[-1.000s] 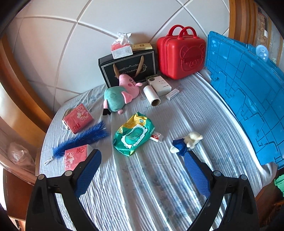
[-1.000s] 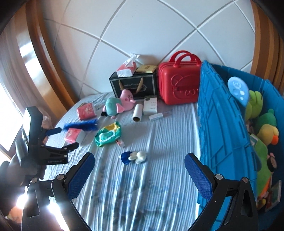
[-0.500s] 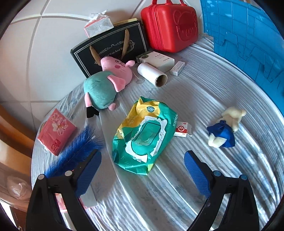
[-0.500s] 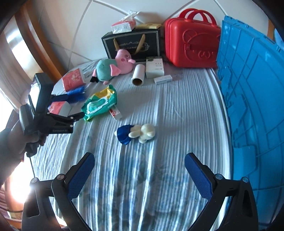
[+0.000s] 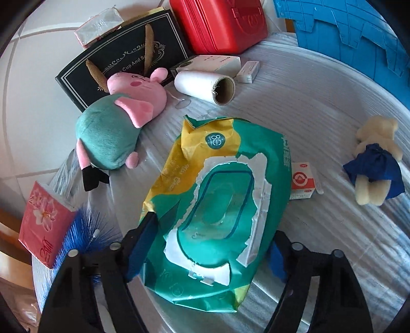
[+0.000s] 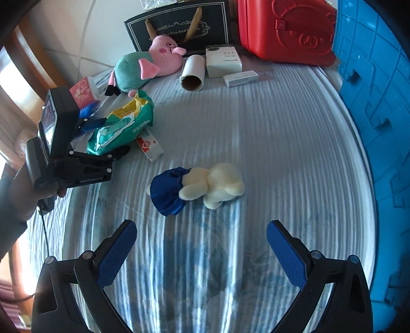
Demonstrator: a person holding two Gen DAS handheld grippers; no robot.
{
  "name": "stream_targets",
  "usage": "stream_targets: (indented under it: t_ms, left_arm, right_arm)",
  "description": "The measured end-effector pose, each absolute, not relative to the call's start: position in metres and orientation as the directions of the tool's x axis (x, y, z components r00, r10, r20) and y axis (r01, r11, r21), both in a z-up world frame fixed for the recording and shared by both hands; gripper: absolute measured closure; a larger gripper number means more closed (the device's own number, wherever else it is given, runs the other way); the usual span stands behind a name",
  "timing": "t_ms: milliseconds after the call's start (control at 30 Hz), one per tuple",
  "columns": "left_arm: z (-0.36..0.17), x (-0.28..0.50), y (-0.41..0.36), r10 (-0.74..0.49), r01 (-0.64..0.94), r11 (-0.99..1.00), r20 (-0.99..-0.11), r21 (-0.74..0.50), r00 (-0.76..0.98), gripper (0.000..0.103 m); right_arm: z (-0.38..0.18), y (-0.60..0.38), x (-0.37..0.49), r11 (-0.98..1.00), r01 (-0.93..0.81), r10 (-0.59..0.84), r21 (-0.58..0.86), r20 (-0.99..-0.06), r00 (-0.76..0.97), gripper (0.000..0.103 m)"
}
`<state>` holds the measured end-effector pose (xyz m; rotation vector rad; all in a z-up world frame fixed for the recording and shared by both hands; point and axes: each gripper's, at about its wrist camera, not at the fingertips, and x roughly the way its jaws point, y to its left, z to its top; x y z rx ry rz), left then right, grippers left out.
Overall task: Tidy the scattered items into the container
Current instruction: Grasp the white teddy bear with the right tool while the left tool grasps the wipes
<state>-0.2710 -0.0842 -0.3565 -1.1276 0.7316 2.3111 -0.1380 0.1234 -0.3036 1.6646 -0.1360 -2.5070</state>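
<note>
Left claw (image 5: 205, 246) closing across wipes pack (image 5: 217, 205) (pads touching) | my right claw (image 6: 201, 253) spread, bear (image 6: 212, 188) dead ahead, long axis crosswise.

Soft plush, crinkled film and hard plastic on a ribbed cloth

The wipes pack (image 5: 217, 205) is glossy, creased plastic film with a torn paper label; the pig toy (image 5: 120, 123) and small bear (image 6: 212, 187) are matt, fuzzy plush. The suitcase (image 5: 220, 23) is smooth, shiny red plastic, the crate (image 6: 379, 107) matt blue plastic, the bed cover (image 6: 269, 143) ribbed cloth, the roll (image 5: 205, 87) white paper on a cardboard core.
</note>
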Motion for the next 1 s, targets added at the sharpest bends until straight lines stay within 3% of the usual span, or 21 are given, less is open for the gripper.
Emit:
stream_targets:
  t_ms: [167, 433, 700, 867, 900, 933, 1000]
  left_arm:
    - [-0.344, -0.265, -0.099, 0.249, -0.593, -0.787, -0.795, 0.167, -0.554, 0.056]
    - [-0.314, -0.237, -0.129, 0.282, -0.514, -0.854, -0.76, 0.079, -0.586, 0.056]
    - [-0.295, -0.215, -0.152, 0.262, -0.463, -0.884, -0.747, 0.069, -0.611, 0.056]
    - [-0.292, -0.206, -0.164, 0.245, -0.438, -0.897, -0.751, 0.065, -0.614, 0.056]
    - [-0.292, -0.204, -0.165, 0.243, -0.434, -0.899, -0.751, 0.064, -0.614, 0.056]
    - [-0.291, -0.203, -0.166, 0.243, -0.431, -0.9, -0.753, 0.06, -0.612, 0.056]
    - [-0.291, -0.198, -0.166, 0.241, -0.431, -0.901, -0.756, 0.06, -0.609, 0.056]
  right_arm:
    - [-0.32, 0.119, -0.155, -0.989, 0.051, -0.149, 0.14, -0.915, -0.375, 0.0]
    - [-0.337, 0.106, -0.172, -0.987, 0.146, -0.108, 0.061, -0.933, -0.344, 0.0]
    - [-0.351, 0.084, -0.185, -0.94, 0.335, -0.061, -0.062, -0.937, -0.344, 0.002]
    - [-0.366, 0.088, -0.196, -0.939, 0.342, -0.078, -0.035, -0.947, -0.311, 0.022]
    - [-0.365, 0.09, -0.197, -0.941, 0.337, -0.082, -0.029, -0.948, -0.309, 0.029]
    - [-0.363, 0.091, -0.197, -0.942, 0.335, -0.079, -0.033, -0.945, -0.317, 0.043]
    - [-0.359, 0.095, -0.196, -0.946, 0.324, -0.094, -0.014, -0.944, -0.317, 0.045]
